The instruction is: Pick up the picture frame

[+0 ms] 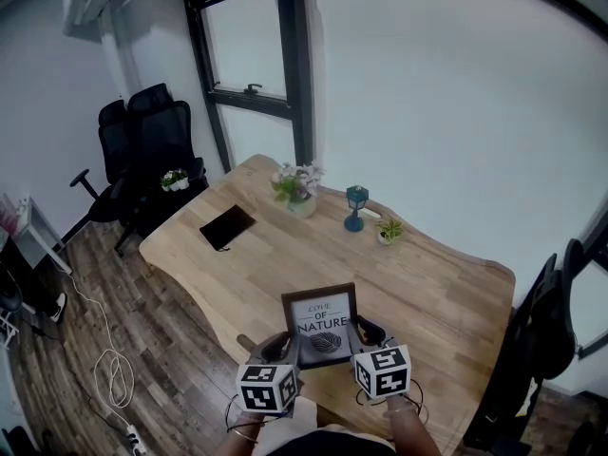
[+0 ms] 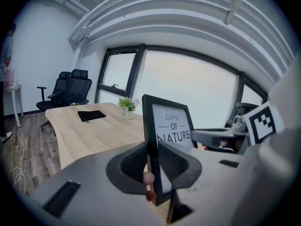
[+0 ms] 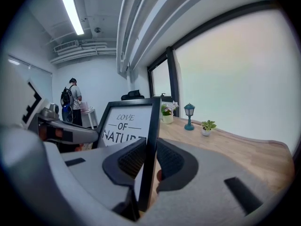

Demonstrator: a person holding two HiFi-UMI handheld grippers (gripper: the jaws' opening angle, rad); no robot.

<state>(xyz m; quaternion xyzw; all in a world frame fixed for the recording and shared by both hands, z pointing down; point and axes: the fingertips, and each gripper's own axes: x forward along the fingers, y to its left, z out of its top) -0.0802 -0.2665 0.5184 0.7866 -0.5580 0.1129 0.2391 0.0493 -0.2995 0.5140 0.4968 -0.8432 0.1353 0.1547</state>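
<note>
Head view: picture frame (image 1: pixel 323 323) clamped between hand-held grippers (image 1: pixel 287 345) (image 1: pixel 365 332).

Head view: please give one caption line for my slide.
Left claw and right claw clamp the picture frame's side edges over the wooden table.

Head view looks steeply down on the table (image 1: pixel 446 283); both gripper views, close, share the picture frame (image 2: pixel 171 126), apparently edge-on.

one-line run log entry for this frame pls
object: picture frame upright, print toward person | left gripper: shut on its left edge | right gripper: shut on its right edge | location: over near table edge
</note>
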